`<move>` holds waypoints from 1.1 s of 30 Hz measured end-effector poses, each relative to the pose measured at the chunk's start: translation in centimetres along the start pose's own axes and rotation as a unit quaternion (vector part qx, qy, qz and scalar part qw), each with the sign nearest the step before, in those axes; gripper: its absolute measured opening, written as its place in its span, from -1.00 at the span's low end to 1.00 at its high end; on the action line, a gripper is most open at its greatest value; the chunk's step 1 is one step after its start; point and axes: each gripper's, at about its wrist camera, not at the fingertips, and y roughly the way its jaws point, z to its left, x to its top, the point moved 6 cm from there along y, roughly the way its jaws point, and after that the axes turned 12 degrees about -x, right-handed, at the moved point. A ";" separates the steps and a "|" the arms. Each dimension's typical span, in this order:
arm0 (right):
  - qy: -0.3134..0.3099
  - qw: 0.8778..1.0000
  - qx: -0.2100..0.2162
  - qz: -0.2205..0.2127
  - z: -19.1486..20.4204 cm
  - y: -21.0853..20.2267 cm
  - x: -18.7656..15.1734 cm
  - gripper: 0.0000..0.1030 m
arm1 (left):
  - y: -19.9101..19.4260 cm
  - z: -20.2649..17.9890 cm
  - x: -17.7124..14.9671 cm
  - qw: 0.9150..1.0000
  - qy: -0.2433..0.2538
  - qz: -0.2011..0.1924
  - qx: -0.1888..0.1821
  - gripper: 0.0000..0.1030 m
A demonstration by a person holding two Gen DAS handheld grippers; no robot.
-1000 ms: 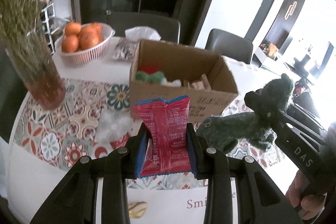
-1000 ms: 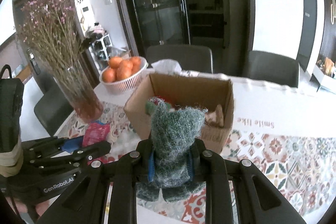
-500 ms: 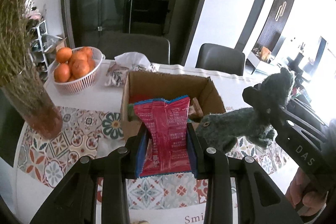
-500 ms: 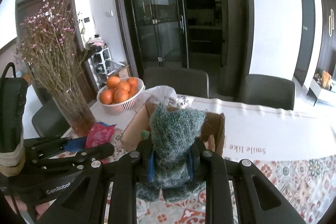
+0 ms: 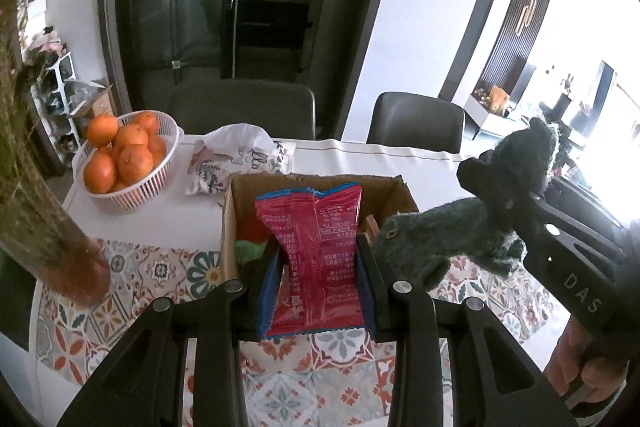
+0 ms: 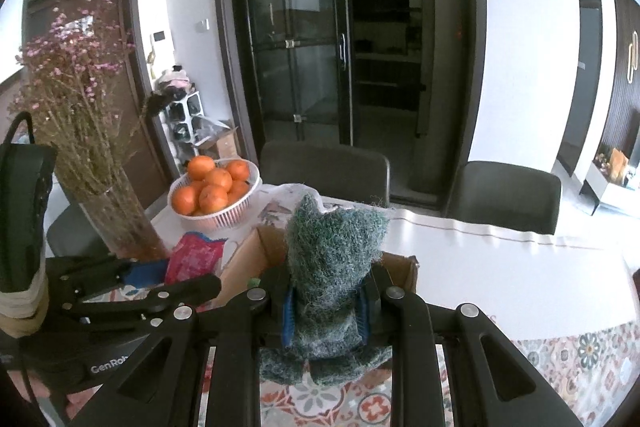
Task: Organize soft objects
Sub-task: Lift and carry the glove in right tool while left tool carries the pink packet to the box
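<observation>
Left gripper [image 5: 318,279] clamped on upright red snack packet [image 5: 314,247], right gripper [image 6: 326,301] on green knitted toy [image 6: 332,267], cardboard box [image 5: 234,211] just ahead and below, nearer the left.

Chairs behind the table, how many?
2 visible. One dark chair sits at the table's far edge in front of the glass door; the second chair is to its right by the white wall. Others may be hidden behind the vase or out of frame.
</observation>
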 end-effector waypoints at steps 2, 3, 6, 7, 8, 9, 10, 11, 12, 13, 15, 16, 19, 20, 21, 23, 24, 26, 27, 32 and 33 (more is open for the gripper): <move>0.000 1.000 0.000 0.010 -0.2 1.1 0.1 -0.52 | 0.7 0.3 0.6 1.000 0.001 0.002 -0.002 -0.34; -0.001 1.000 0.000 0.015 -0.2 1.6 0.1 -0.52 | 1.2 0.4 0.8 1.000 0.002 0.005 -0.002 -0.34; -0.005 0.999 0.001 0.034 -0.3 3.3 0.0 -0.52 | 2.4 0.9 1.3 1.000 0.005 0.015 -0.006 -0.34; -0.007 0.999 0.003 0.042 -0.3 4.0 0.0 -0.52 | 2.9 1.0 1.5 1.000 0.006 0.019 -0.006 -0.34; -0.009 0.999 0.004 0.048 -0.2 4.6 -0.1 -0.52 | 3.4 1.2 1.6 1.000 0.007 0.023 -0.007 -0.34; -0.010 0.998 0.006 0.057 -0.2 5.3 -0.2 -0.52 | 3.8 1.3 1.7 1.000 0.007 0.026 -0.007 -0.34; -0.012 0.998 0.008 0.064 -0.1 5.8 -0.3 -0.52 | 4.4 1.6 1.8 0.999 0.006 0.031 -0.006 -0.34; -0.015 0.997 0.010 0.071 0.0 6.5 -0.4 -0.52 | 4.8 1.8 1.8 0.999 0.005 0.034 -0.007 -0.34; -0.015 0.997 0.011 0.077 0.1 7.1 -0.5 -0.52 | 5.2 2.0 1.9 0.999 0.004 0.036 -0.007 -0.34; -0.017 0.996 0.015 0.081 0.1 7.6 -0.6 -0.52 | 5.6 2.2 1.9 0.999 0.003 0.039 -0.006 -0.34; -0.025 0.995 0.019 0.097 0.6 9.1 -0.9 -0.52 | 6.4 2.8 2.0 0.999 0.000 0.046 -0.004 -0.34; -0.027 0.994 0.020 0.102 0.7 9.5 -1.0 -0.52 | 6.9 3.0 2.0 0.999 -0.001 0.049 -0.004 -0.34; -0.036 0.991 0.022 0.129 1.0 11.3 -2.1 -0.51 | 8.0 3.8 1.7 0.998 -0.003 0.061 0.002 -0.34; -0.040 0.989 0.023 0.140 1.0 11.8 -2.6 -0.51 | 8.3 3.9 1.6 0.998 -0.004 0.065 0.003 -0.34; -0.041 0.987 0.022 0.152 1.0 12.4 -3.2 -0.51 | 8.6 4.1 1.5 0.998 -0.004 0.068 0.003 -0.34; -0.041 0.983 0.027 0.175 0.9 13.5 -4.2 -0.46 | 9.5 4.2 1.1 0.997 -0.001 0.082 0.004 -0.33; -0.041 0.981 0.028 0.185 0.8 14.1 -4.6 -0.44 | 9.9 4.2 0.9 0.996 0.001 0.089 0.004 -0.33; -0.040 0.979 0.031 0.197 0.7 14.9 -5.3 -0.33 | 10.8 4.3 0.4 0.994 0.005 0.106 0.005 -0.31; -0.038 0.978 0.031 0.204 0.7 15.2 -5.7 -0.17 | 11.2 4.3 0.2 0.994 0.005 0.112 0.006 -0.30; -0.024 0.976 0.019 0.216 -0.2 15.9 -6.3 0.25 | 12.1 4.7 -0.5 0.991 0.006 0.132 0.017 0.11; -0.021 0.976 0.016 0.217 -0.3 15.9 -6.3 0.30 | 12.1 4.7 -0.5 0.991 0.008 0.131 0.022 0.12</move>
